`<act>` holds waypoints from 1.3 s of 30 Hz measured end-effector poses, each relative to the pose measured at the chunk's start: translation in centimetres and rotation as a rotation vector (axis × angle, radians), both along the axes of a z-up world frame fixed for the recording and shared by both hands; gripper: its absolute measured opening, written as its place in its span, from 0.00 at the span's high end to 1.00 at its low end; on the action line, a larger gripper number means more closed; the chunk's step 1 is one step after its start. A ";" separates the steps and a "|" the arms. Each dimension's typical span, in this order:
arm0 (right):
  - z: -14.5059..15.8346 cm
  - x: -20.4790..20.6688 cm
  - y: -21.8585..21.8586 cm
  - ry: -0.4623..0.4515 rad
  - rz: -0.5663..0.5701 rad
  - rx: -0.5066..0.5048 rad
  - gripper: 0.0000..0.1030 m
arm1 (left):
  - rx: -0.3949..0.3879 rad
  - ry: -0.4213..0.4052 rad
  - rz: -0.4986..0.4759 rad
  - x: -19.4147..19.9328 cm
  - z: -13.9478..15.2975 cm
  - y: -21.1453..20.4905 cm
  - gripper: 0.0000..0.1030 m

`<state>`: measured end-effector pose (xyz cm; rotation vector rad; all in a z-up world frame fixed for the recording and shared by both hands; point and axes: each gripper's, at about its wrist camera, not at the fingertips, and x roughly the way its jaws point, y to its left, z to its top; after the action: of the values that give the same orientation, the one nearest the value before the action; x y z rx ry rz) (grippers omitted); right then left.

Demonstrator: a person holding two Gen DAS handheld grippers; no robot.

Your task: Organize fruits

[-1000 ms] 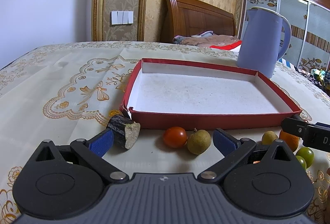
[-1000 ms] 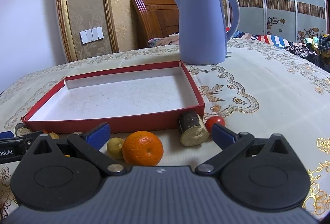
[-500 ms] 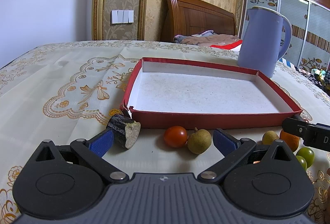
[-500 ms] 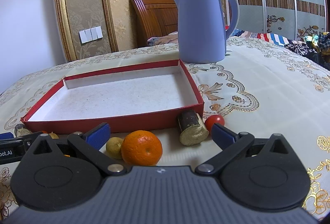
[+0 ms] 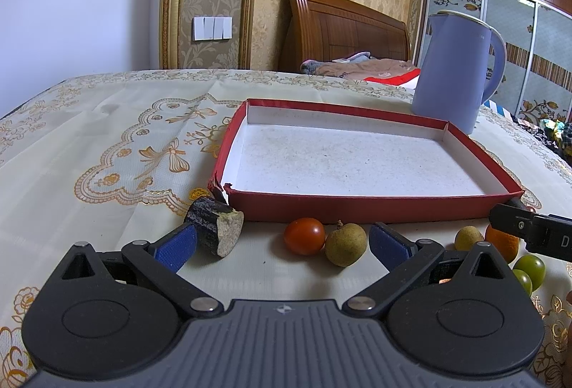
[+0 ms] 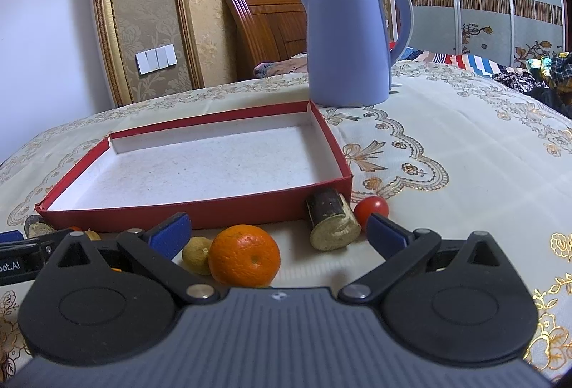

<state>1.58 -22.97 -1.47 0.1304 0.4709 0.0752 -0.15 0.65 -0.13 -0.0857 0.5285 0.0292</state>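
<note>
A glossy embroidered tablecloth [image 5: 107, 152] carries a matt cardboard box [image 5: 357, 209]; the kettle [image 6: 346, 41] looks like smooth plastic, the orange [image 6: 245, 254] dimpled and shiny.

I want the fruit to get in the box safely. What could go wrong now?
1. The round orange mandarin sits between the open right gripper with a small brownish-green fruit touching it; a grab may knock that one away.
2. The red cherry tomato and brown longan between the open left gripper look round, so they could roll.
3. The shallow red cardboard box might slide if bumped.
</note>
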 end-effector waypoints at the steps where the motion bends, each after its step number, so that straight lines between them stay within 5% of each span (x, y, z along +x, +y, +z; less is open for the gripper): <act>1: 0.0 0.0 0.0 0.000 0.000 0.000 0.00 | 0.000 0.000 0.000 0.0 0.0 0.0 0.00; 12: 0.1 -0.2 -0.1 -0.016 -0.003 0.007 0.00 | 0.001 -0.002 0.000 0.0 0.0 0.0 0.00; 16: 0.5 -1.5 -1.9 -0.087 -0.017 0.092 0.00 | 0.000 -0.027 0.008 -0.4 0.0 0.1 0.00; 21: 1.0 -2.6 -3.5 -0.116 -0.023 -0.059 0.00 | -0.002 -0.075 0.006 -1.2 0.3 0.1 0.00; 27: 0.9 -2.8 -8.1 -0.127 -0.097 0.017 0.00 | 0.011 -0.110 -0.066 -3.0 1.0 -1.5 0.00; 33: 0.3 -2.7 -9.4 -0.137 -0.108 0.077 0.00 | 0.137 -0.050 -0.120 -3.0 0.9 -5.5 0.00; 39: 0.2 -2.6 -9.7 -0.131 -0.113 0.103 0.00 | 0.153 0.030 -0.117 -1.9 0.4 -7.0 0.00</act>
<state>-1.00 -32.68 -1.29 0.2509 0.3286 -0.0029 -2.02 -6.31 0.27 0.0957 0.5585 -0.0435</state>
